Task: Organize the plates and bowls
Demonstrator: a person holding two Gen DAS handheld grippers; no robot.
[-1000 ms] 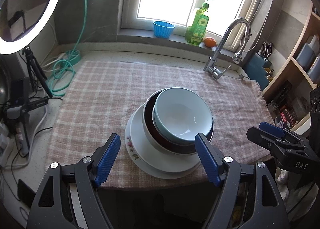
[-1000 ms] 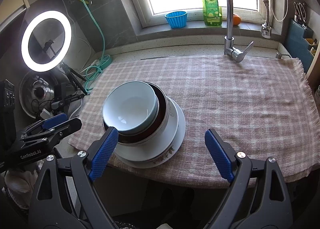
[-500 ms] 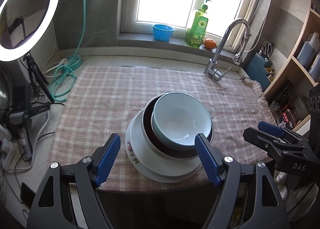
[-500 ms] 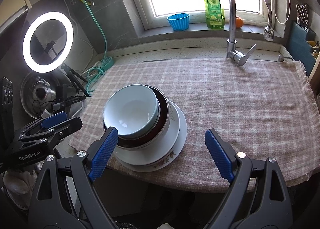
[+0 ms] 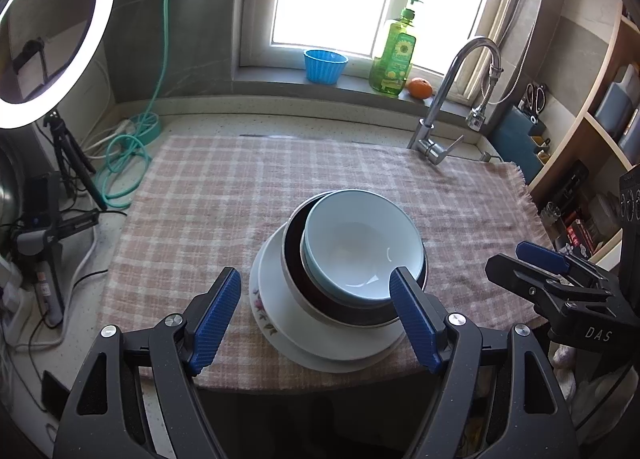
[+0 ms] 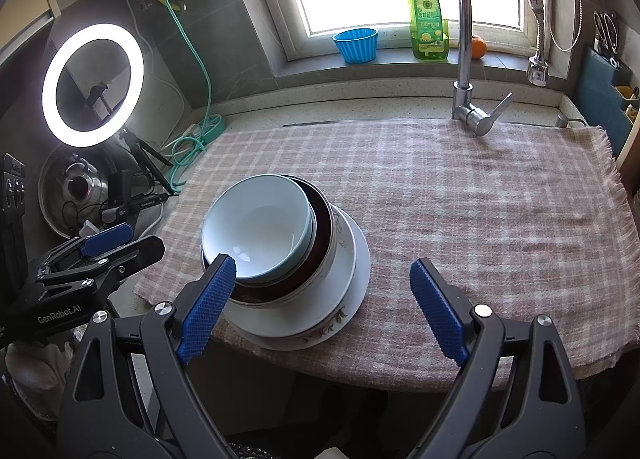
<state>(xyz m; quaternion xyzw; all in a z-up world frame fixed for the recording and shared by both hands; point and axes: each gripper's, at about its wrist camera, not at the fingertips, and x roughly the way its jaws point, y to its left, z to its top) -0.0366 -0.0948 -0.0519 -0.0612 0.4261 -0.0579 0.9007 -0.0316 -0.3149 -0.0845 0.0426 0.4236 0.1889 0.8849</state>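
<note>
The stack of dishes sits low and centre in the left wrist view, near the front edge of the tabletop (image 5: 192,127), on a pink-and-white checked woven cloth (image 5: 248,187) with a frayed right edge. The pale blue bowl (image 5: 362,247), smooth and glossy, nests off-centre inside a dark brown bowl (image 5: 294,259), of which only a crescent of inner wall and rim shows. Beneath them lie white plates (image 5: 276,279); a floral print marks the lowest rim, and how many plates there are is hard to make out. The left hand-held gripper (image 5: 316,317) stands wide with nothing between its ribbed blue pads; its right pad overlaps the blue bowl's rim in the picture, and contact cannot be confirmed. The right hand-held gripper (image 6: 322,307) is likewise spread wide and empty, its left pad covering part of the stack's near edge. The lower bodies of both grippers are cut off by the frame. At upper left a ring light (image 6: 93,85) glows; a curved metal faucet (image 6: 468,43) rises at upper right.
</note>
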